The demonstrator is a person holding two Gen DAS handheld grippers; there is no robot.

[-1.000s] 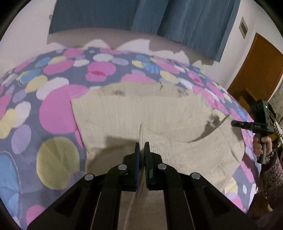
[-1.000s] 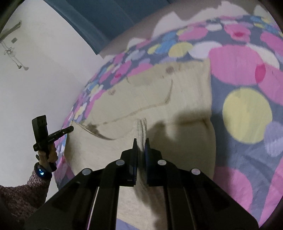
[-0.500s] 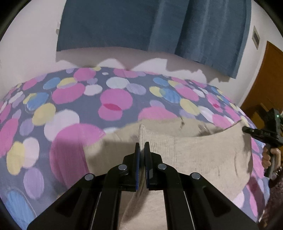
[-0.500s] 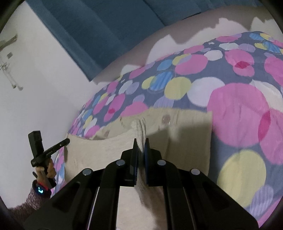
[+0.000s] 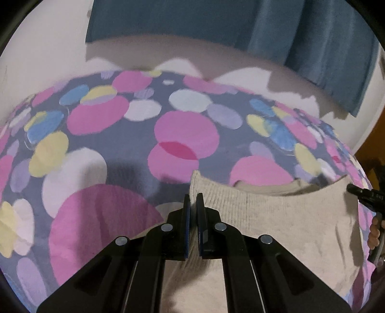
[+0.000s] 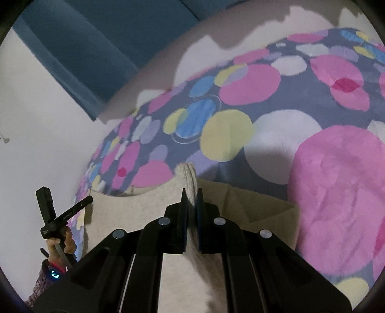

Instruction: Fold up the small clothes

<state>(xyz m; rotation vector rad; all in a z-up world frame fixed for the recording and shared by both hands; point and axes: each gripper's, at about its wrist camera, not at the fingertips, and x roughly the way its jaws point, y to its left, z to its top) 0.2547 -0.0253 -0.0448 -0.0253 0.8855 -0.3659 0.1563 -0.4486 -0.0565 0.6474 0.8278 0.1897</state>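
A beige knitted garment point(image 5: 284, 216) lies on a bed with a spotted cover point(image 5: 101, 149). My left gripper point(image 5: 193, 203) is shut on one ribbed corner of it, which sticks up between the pads. The same beige garment point(image 6: 134, 216) shows in the right wrist view, where my right gripper point(image 6: 191, 198) is shut on its other ribbed corner. The held edge stretches between the two grippers, folded over the lower layer, whose far edge point(image 6: 259, 204) peeks out beyond. The other gripper shows at each view's side, the right one point(image 5: 365, 195) and the left one point(image 6: 65, 214), each held by a hand.
The spotted cover point(image 6: 336, 192) spreads far beyond the garment on all sides. A blue curtain point(image 5: 216, 21) hangs on the white wall behind the bed. A brown door point(image 5: 375, 154) stands at the right edge of the left wrist view.
Both grippers have carried the held edge forward over the garment towards its far edge. The lower layer, wide open a second ago, is now almost covered.
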